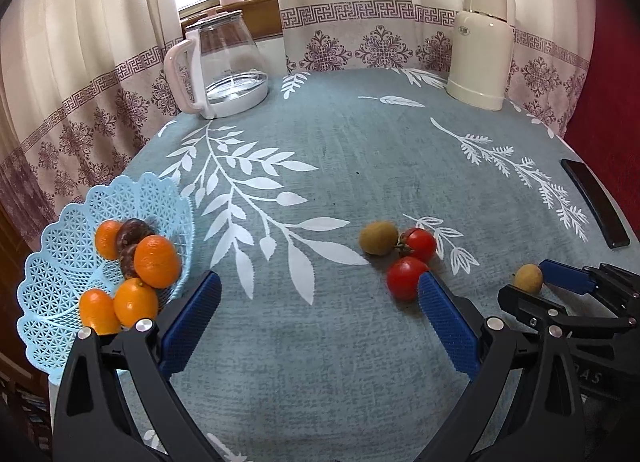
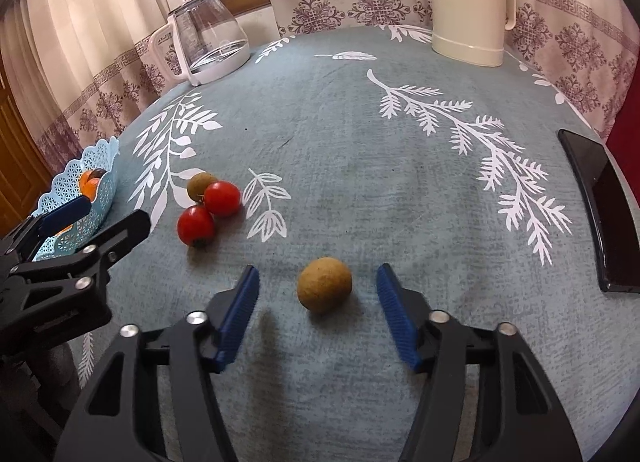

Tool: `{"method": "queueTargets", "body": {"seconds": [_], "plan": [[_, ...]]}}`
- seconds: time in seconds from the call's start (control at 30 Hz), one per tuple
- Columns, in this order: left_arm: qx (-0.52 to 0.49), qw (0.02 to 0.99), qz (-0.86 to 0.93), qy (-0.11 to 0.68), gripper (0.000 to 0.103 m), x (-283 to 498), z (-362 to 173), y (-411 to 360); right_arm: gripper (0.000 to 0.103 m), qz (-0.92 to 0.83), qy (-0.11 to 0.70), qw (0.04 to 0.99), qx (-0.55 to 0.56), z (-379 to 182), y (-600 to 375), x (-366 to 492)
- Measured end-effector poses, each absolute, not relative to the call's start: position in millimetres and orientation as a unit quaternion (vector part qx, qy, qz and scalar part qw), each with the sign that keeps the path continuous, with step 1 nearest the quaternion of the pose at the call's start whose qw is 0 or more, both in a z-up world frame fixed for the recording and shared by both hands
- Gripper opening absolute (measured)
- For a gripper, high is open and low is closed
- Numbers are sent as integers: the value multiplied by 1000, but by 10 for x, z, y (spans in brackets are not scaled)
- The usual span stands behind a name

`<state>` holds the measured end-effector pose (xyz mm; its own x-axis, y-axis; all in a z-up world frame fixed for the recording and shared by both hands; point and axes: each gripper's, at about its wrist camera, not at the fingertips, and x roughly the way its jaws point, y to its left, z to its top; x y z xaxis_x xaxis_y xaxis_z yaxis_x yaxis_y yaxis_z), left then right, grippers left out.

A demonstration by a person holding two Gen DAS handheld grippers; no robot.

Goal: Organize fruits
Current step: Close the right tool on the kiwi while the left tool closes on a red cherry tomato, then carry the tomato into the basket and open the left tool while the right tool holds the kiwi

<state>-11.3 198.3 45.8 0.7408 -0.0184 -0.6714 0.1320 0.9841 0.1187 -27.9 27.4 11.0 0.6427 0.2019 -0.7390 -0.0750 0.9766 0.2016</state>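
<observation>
On the counter [image 2: 328, 150], far left of the right gripper [image 2: 318, 294], sits the blue basket [image 1: 60, 262] of oranges, while between that gripper's spread, empty fingers lies a small brown longan [image 2: 325, 283], light, round, roll-prone, probably best pinched gently across its middle.

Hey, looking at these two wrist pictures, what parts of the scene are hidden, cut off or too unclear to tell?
- Blue basket: right wrist view, mostly hidden by the left tool; fruit count unreadable.
- Dark fruit: left wrist view, covered by oranges; kind unclear.
- Tomato: left wrist view, edge covered by a blue finger.
- Phone: right wrist view, screen dark.
- Thermos: right wrist view, top cut off.
</observation>
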Motion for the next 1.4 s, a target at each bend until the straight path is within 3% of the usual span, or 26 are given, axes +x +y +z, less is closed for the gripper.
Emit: {"method": "queueTargets", "body": {"seconds": [0.23,0.43,1.2,1.4], "plan": [[85,926,-45,365,100,-65,387,1890,33,81,415,903,70,97,205,-284],[88,923,-53,372,98,-9,315,1797,31,89,413,904,66,103,200,-301],[33,902,-127,412,31,62,178,1653,31,87,414,904,54,83,239,-306],[28,903,-126,409,31,33,196,1663,31,85,413,905,49,84,251,-310]]}}
